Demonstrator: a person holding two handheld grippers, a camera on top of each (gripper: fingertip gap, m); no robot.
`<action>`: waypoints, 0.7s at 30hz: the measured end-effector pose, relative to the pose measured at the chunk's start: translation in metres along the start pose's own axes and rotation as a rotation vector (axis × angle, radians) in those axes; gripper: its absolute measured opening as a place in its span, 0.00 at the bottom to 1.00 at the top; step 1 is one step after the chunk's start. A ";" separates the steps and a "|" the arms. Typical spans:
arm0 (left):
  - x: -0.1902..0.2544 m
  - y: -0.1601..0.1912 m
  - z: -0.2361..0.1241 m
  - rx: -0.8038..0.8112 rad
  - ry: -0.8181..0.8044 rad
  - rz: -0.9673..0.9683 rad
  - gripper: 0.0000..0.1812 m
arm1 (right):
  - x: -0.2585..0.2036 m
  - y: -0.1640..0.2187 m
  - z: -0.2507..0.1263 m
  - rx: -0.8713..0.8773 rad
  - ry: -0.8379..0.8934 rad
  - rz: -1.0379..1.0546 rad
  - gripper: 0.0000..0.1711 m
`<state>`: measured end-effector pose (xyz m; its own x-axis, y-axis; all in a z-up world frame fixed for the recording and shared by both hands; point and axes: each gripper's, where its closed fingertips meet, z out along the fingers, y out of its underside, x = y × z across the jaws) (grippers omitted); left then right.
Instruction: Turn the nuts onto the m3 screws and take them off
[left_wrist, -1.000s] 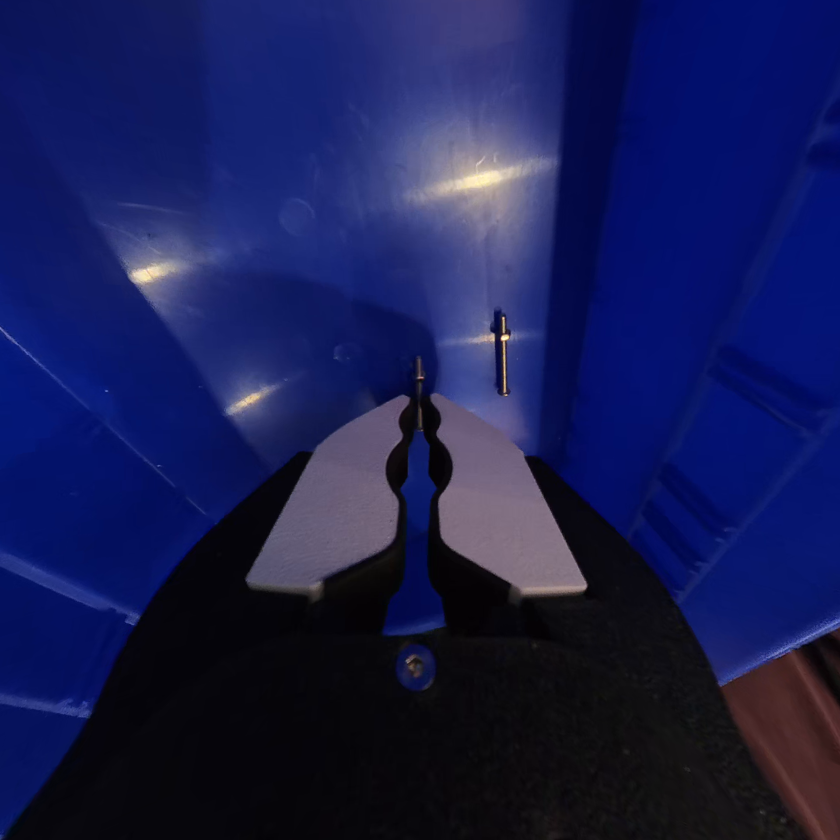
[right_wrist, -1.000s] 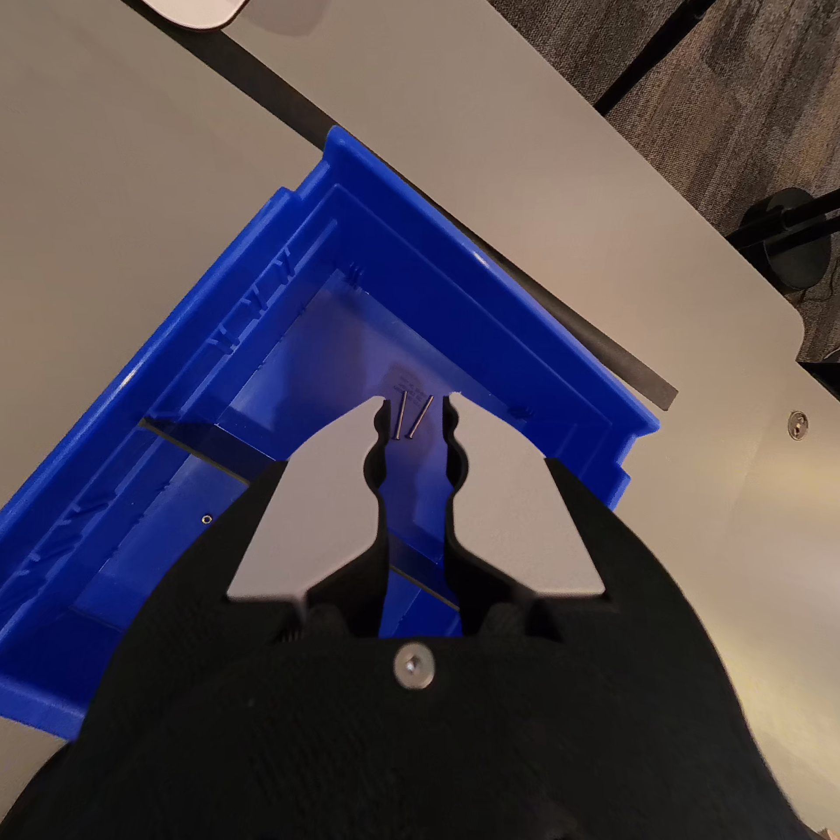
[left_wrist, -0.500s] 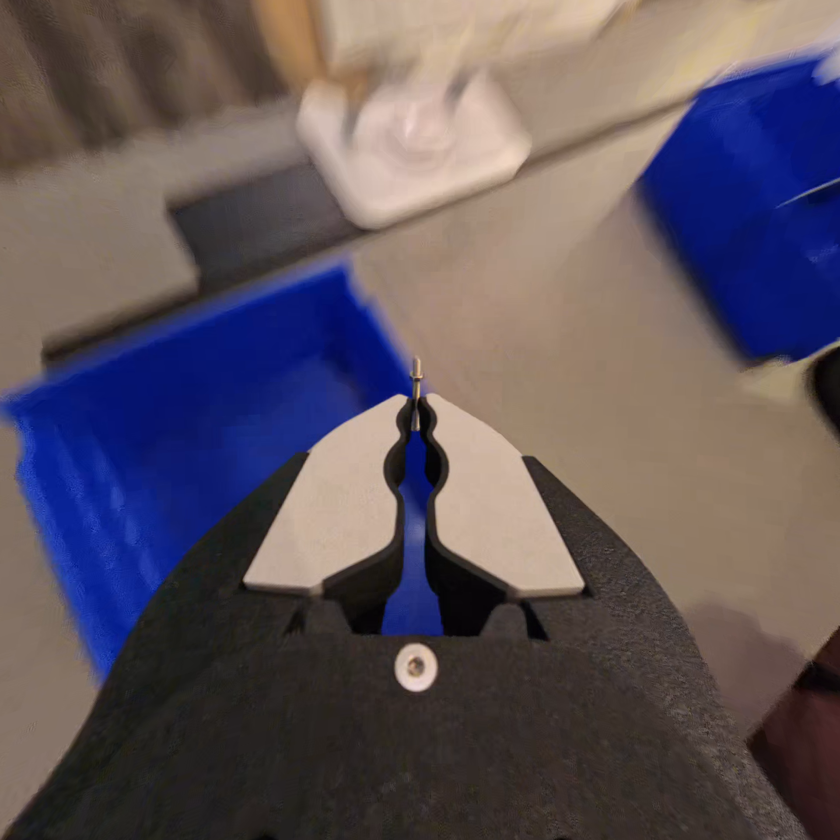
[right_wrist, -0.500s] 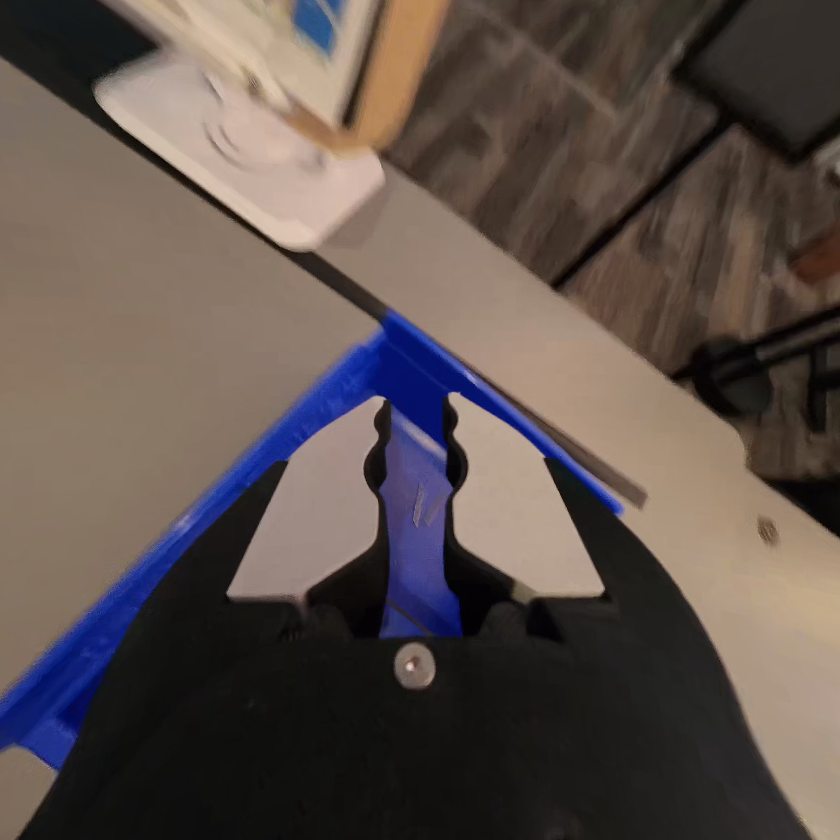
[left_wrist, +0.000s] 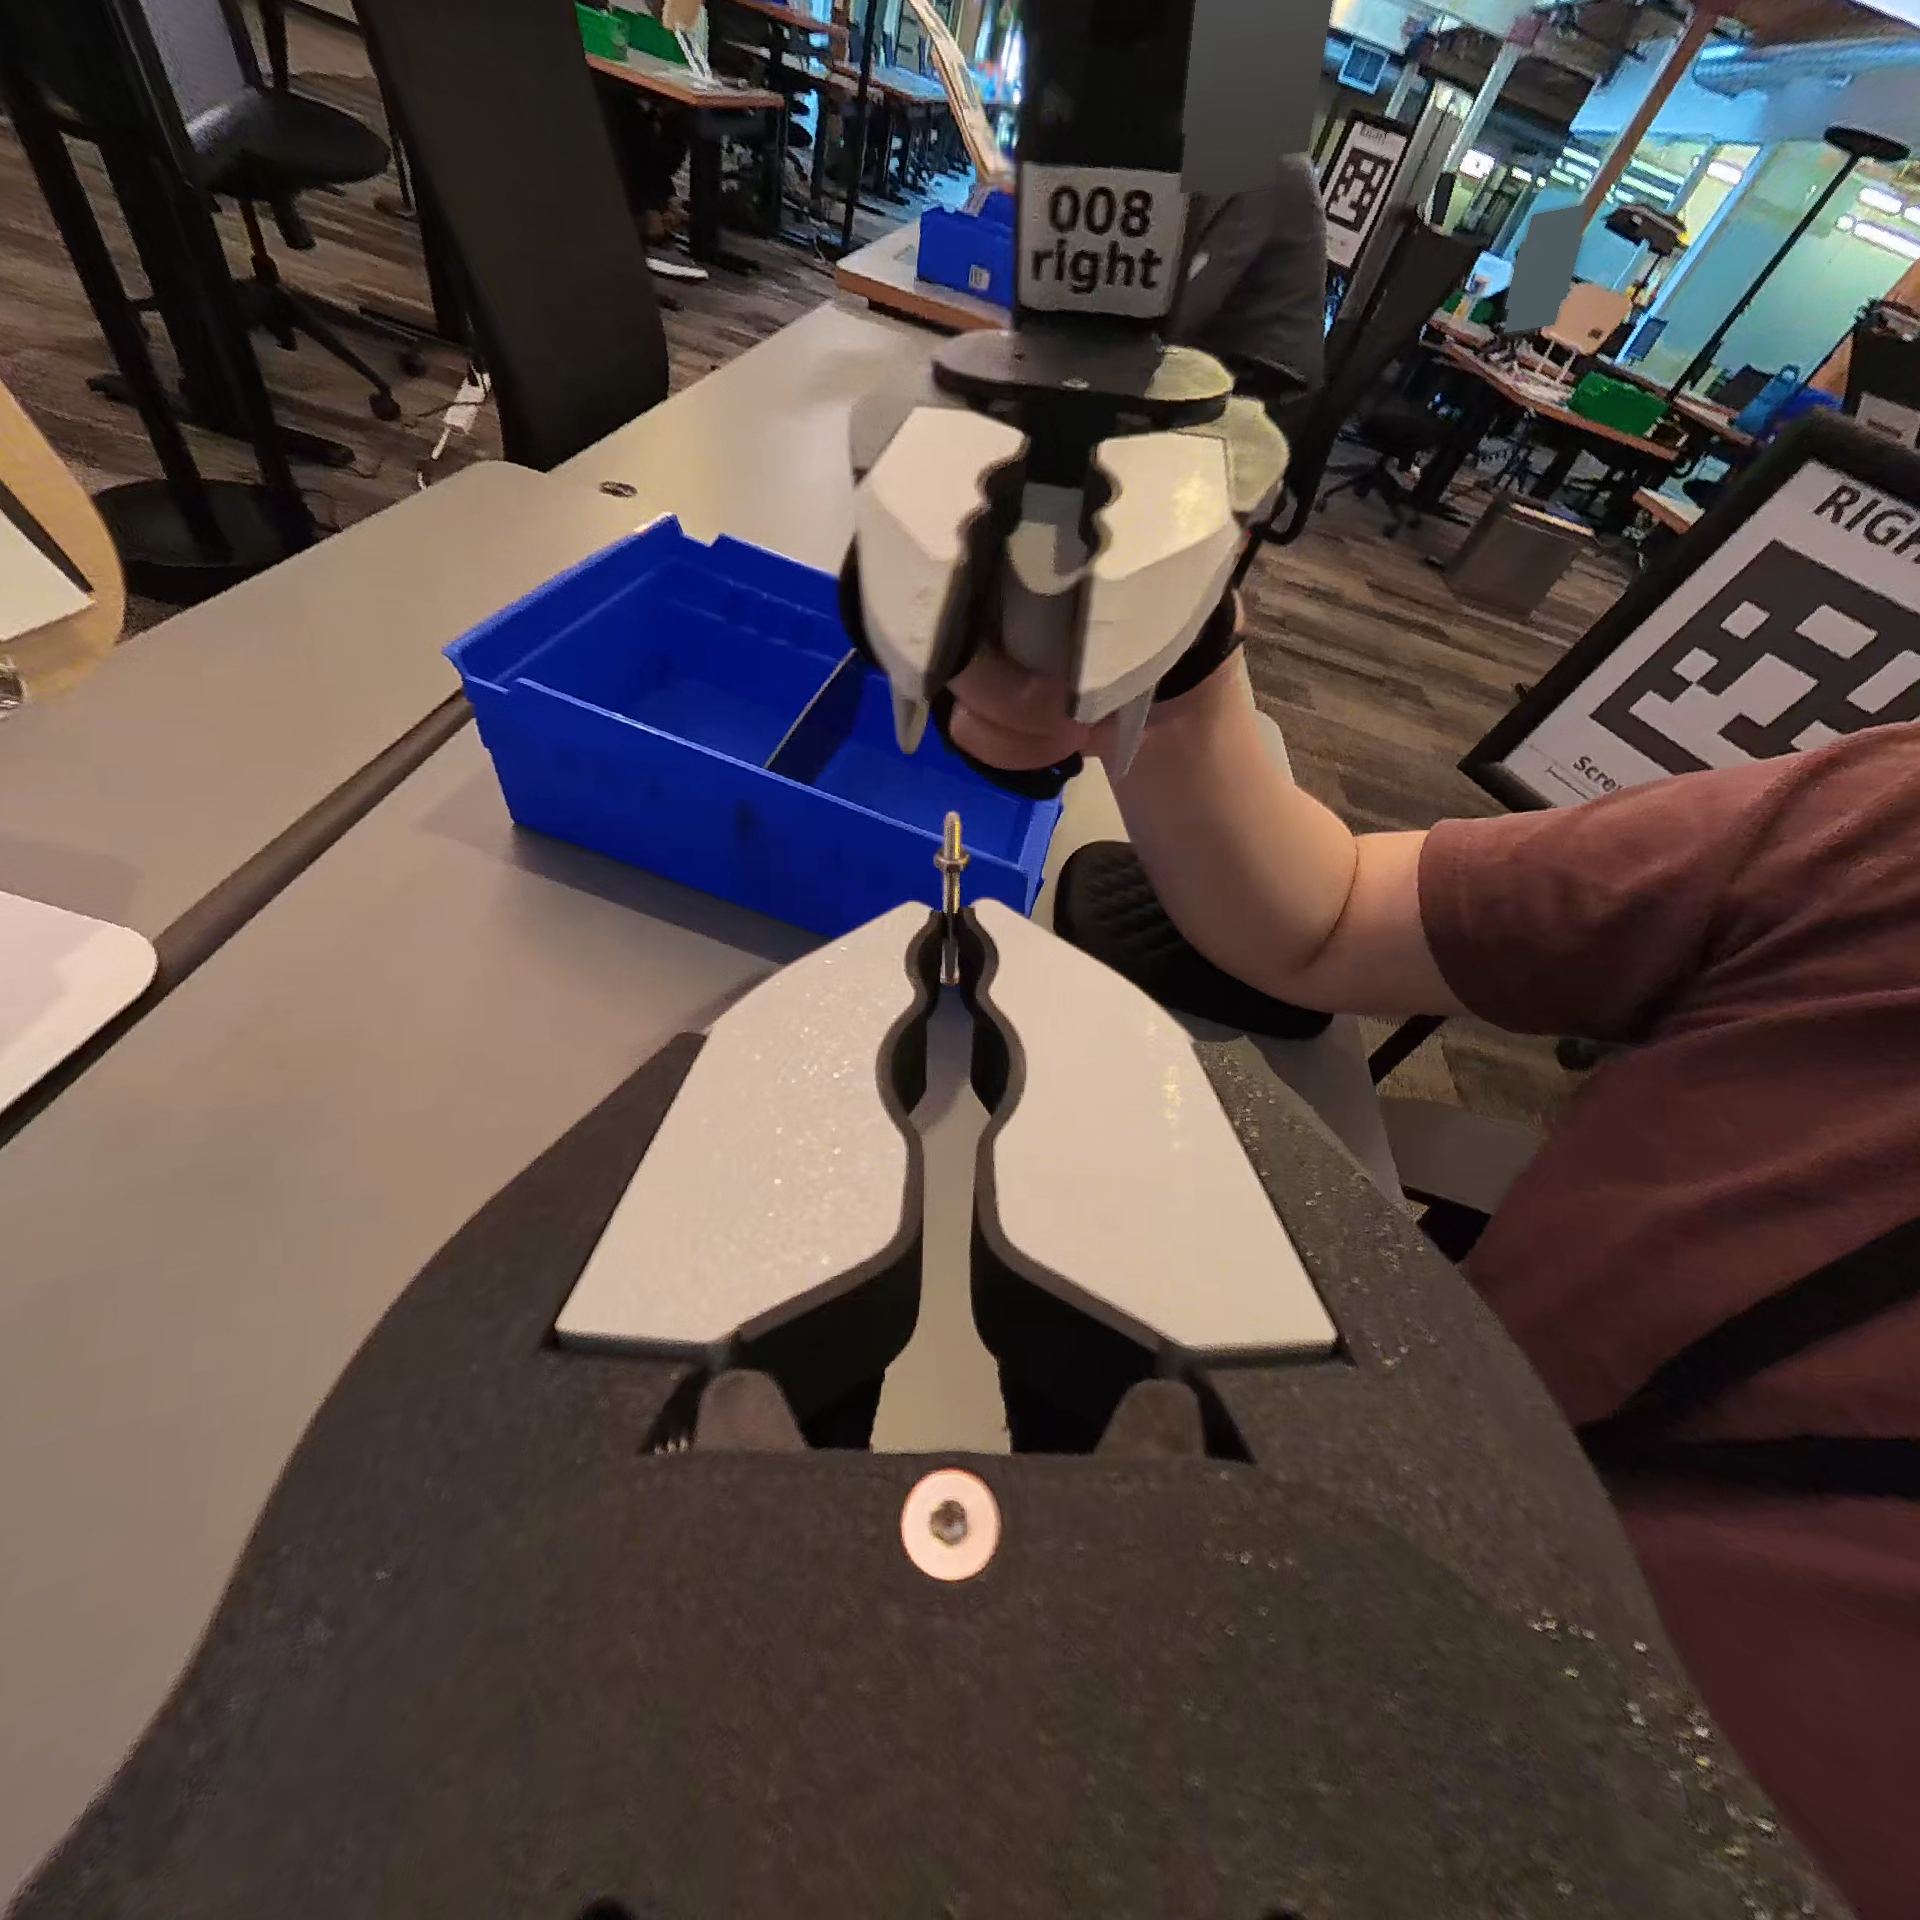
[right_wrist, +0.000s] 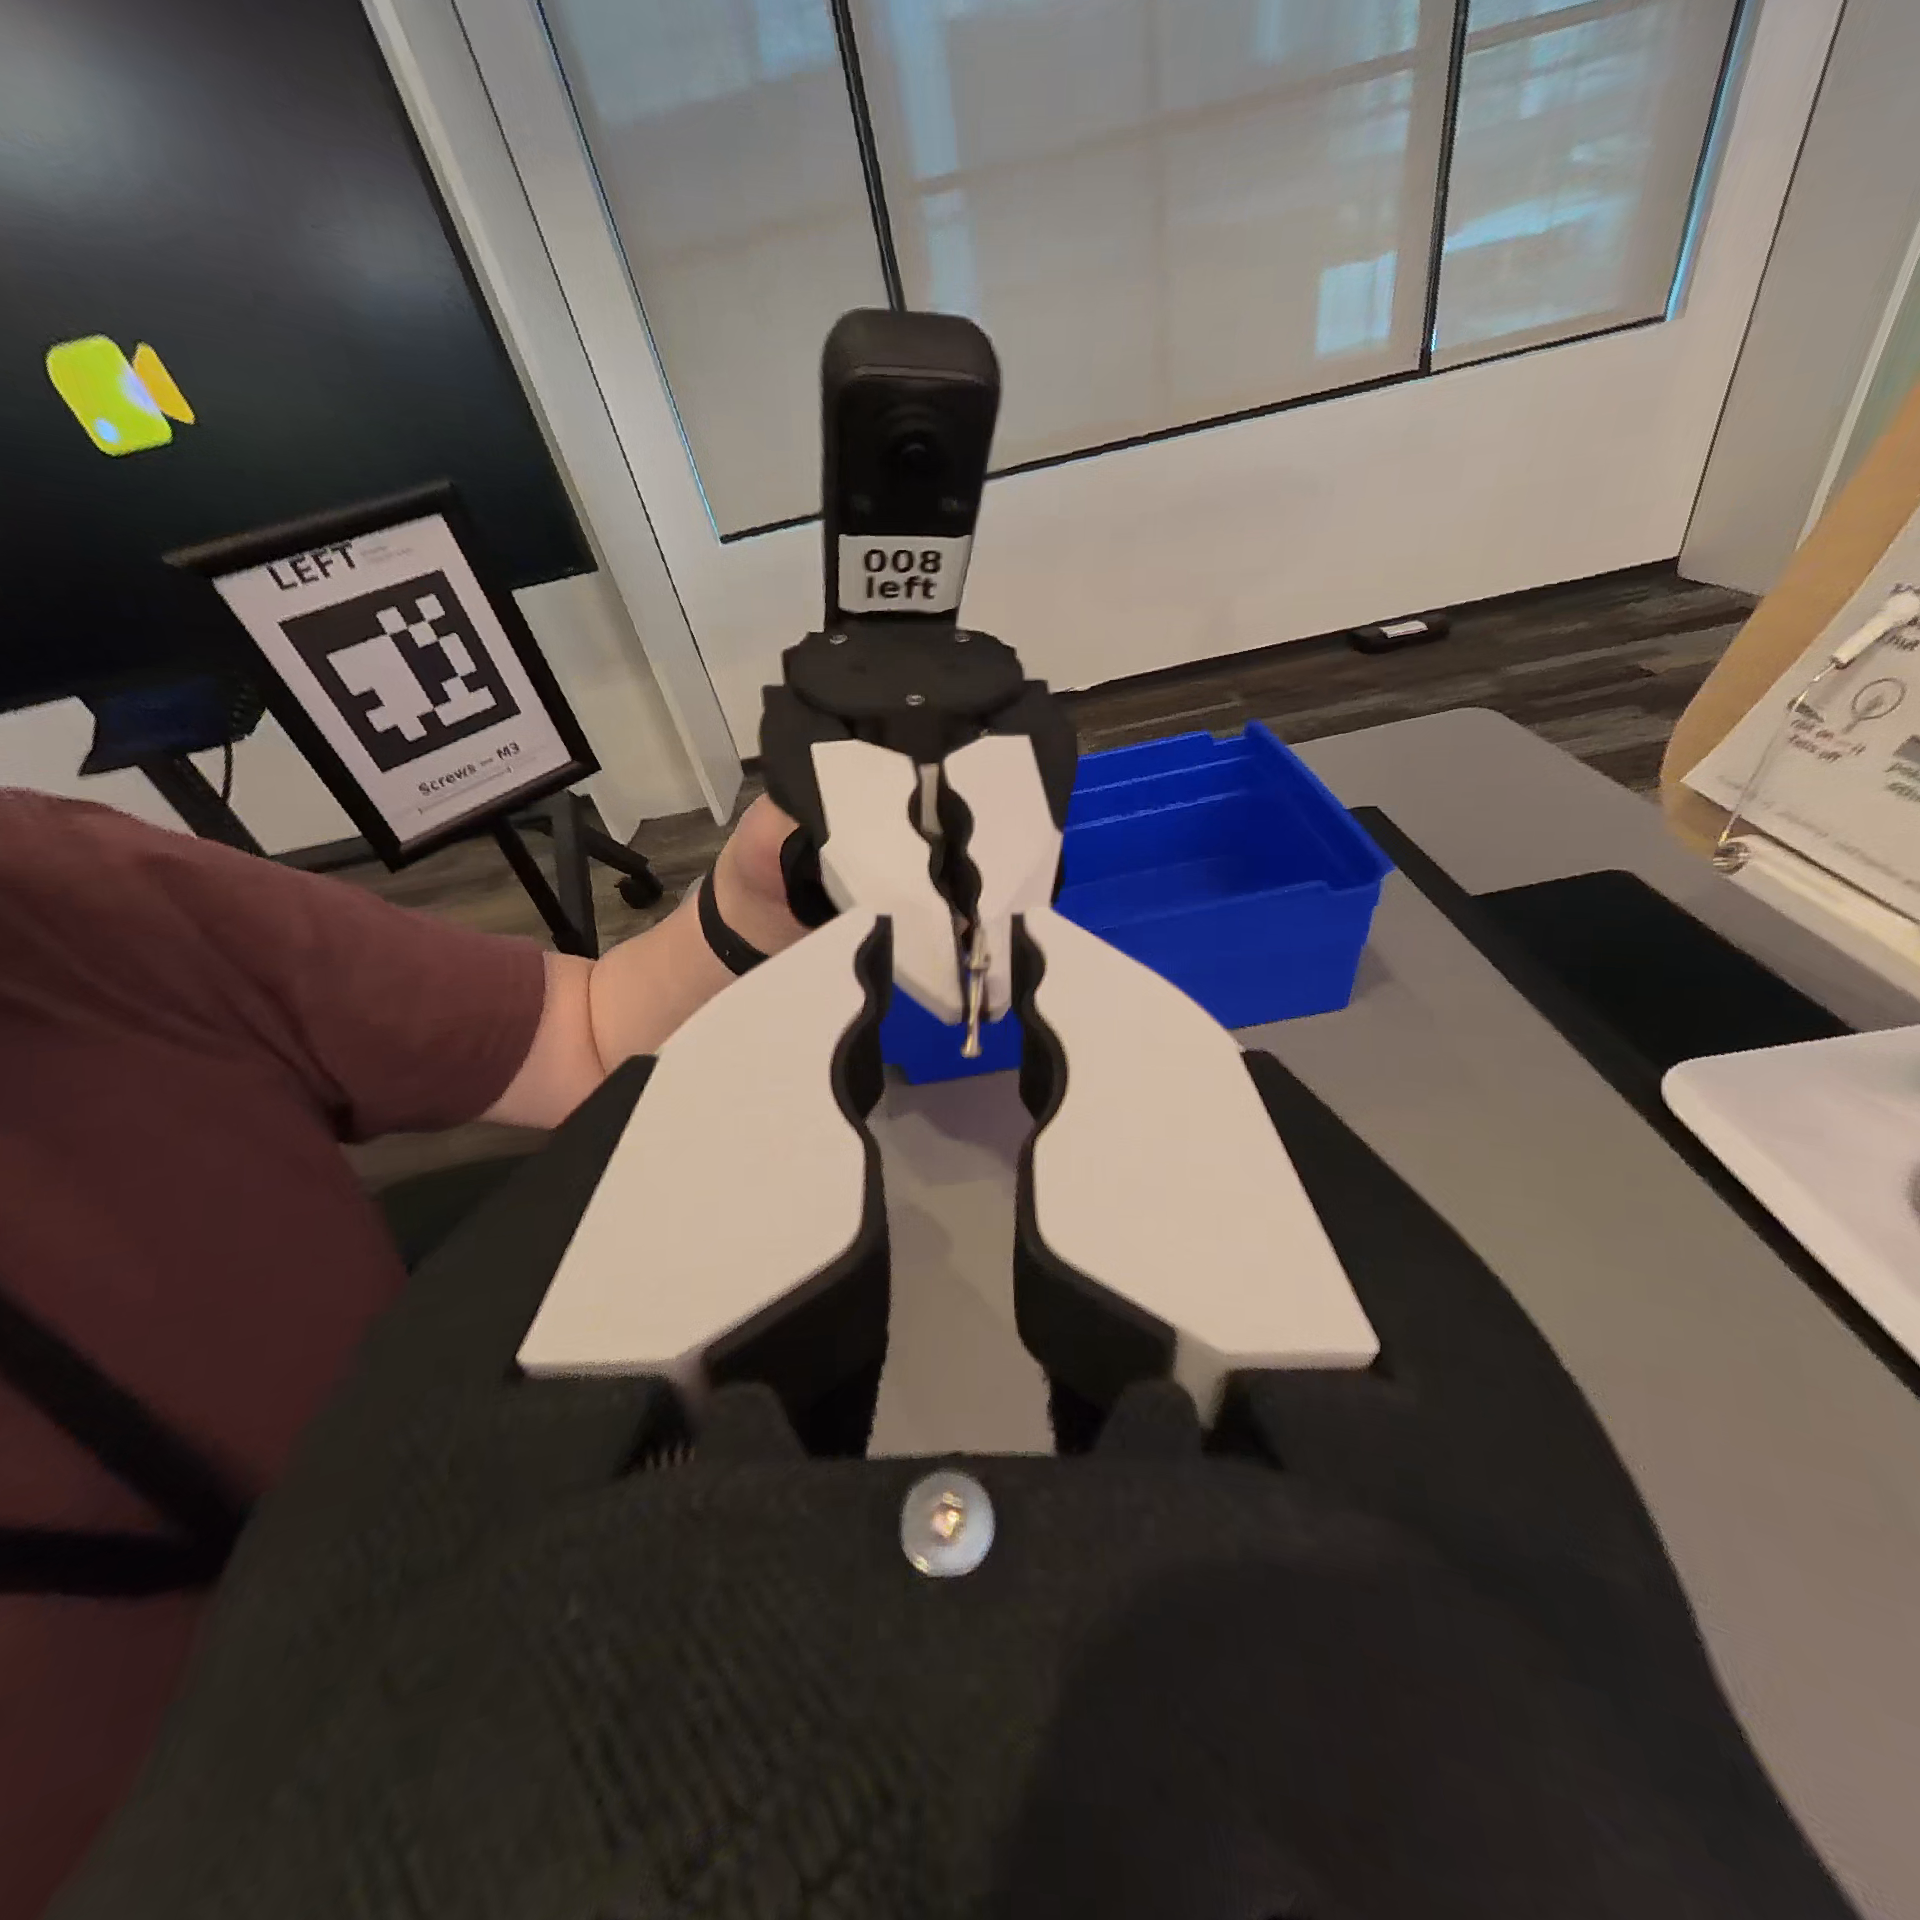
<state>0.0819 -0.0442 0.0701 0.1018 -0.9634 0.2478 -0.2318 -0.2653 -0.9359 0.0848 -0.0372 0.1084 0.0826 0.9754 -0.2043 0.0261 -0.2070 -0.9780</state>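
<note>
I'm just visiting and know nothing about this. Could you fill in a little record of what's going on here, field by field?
Left tool: shut on a small screw with a nut partway along it
Right tool: open, empty, facing the left one
Screw's place: in the air above the grey table, not in a bin
Blue bin: on the table, split by a divider
Who holds the tools: a person in a maroon shirt
</note>
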 end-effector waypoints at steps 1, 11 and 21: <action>0.001 0.001 0.002 -0.006 0.001 0.004 0.01 | 0.002 0.002 0.003 0.002 -0.004 0.021 0.13; 0.006 0.000 0.002 -0.009 0.015 0.009 0.01 | 0.000 0.018 0.011 -0.059 -0.054 0.041 0.03; 0.009 0.008 0.008 -0.057 0.030 0.007 0.01 | -0.003 0.026 0.014 -0.097 -0.102 0.071 0.02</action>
<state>0.0889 -0.0544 0.0626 0.0708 -0.9658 0.2493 -0.2876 -0.2591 -0.9221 0.0713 -0.0445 0.0829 -0.0138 0.9596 -0.2809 0.1206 -0.2772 -0.9532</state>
